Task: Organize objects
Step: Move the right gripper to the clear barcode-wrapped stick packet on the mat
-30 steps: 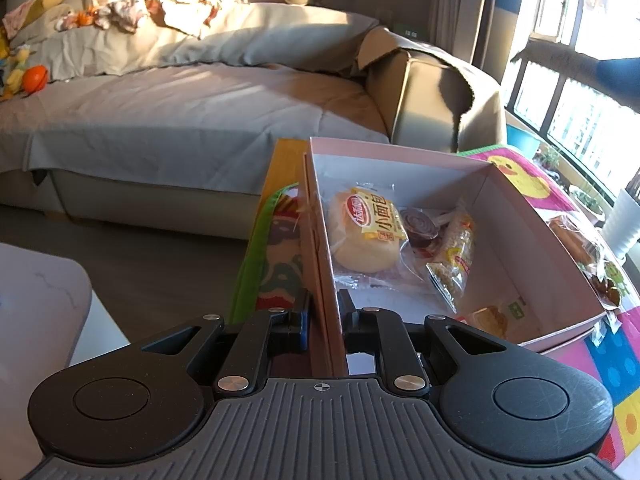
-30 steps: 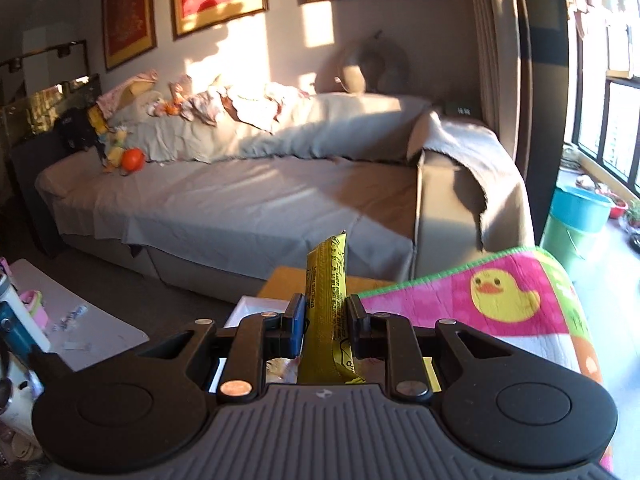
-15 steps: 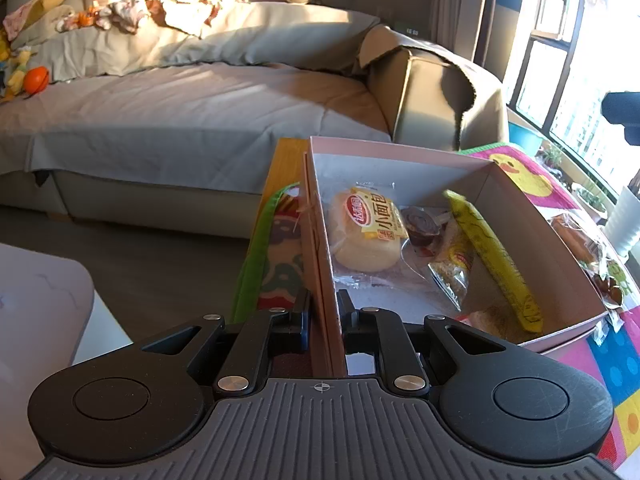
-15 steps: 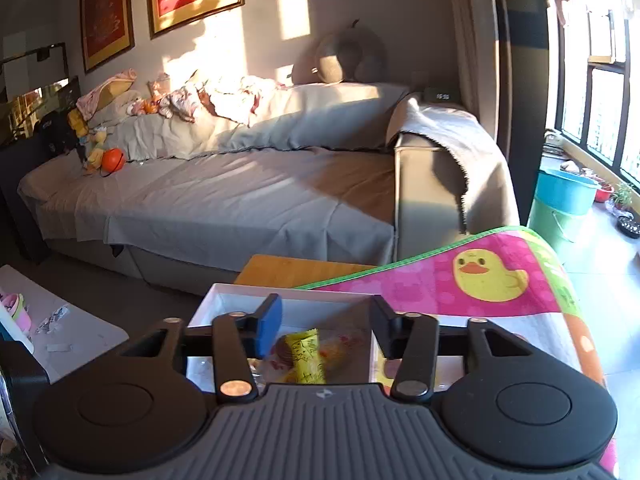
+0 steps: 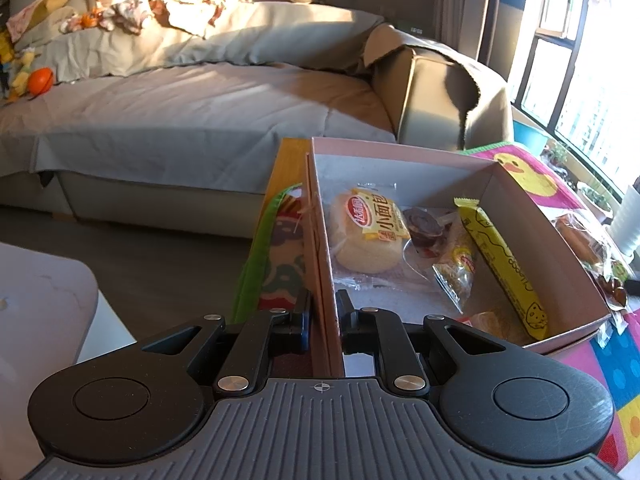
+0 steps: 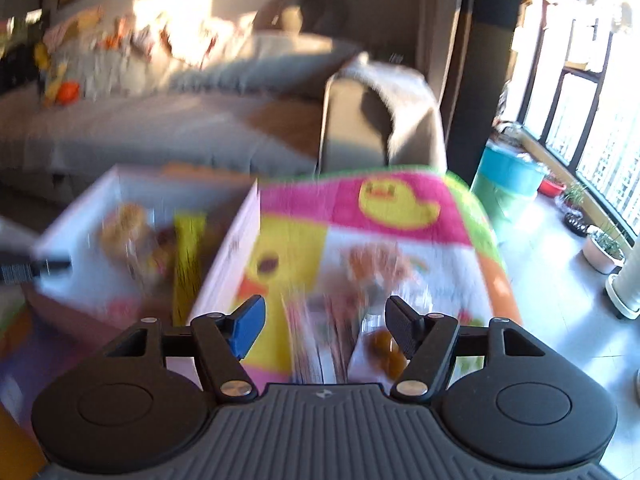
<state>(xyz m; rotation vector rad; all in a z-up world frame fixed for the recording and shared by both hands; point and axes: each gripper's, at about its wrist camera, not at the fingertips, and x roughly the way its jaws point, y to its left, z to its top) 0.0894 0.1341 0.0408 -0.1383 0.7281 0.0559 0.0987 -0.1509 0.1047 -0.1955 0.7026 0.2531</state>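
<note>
A pink cardboard box [image 5: 404,152] stands on the colourful mat. My left gripper [image 5: 323,304] is shut on the box's near-left wall. Inside lie a wrapped round bun [image 5: 368,236], a small dark jelly cup [image 5: 424,226], a clear snack packet [image 5: 456,268] and a long yellow snack bar [image 5: 500,268]. The right wrist view is blurred; the box [image 6: 232,248] and the yellow bar [image 6: 186,256] show at the left. My right gripper [image 6: 324,320] is open and empty above the mat, over loose wrapped snacks [image 6: 376,268] to the right of the box.
A duck-patterned play mat [image 6: 396,200] covers the table. More wrapped snacks [image 5: 588,244] lie right of the box. A grey sofa [image 5: 200,108] stands behind. A white table [image 5: 40,300] is at the left. A teal bucket [image 6: 508,176] and plant pots stand by the window.
My right gripper opened and let the yellow bar drop into the box, then swung right and down over the mat's loose snacks. My left gripper kept its hold on the box wall.
</note>
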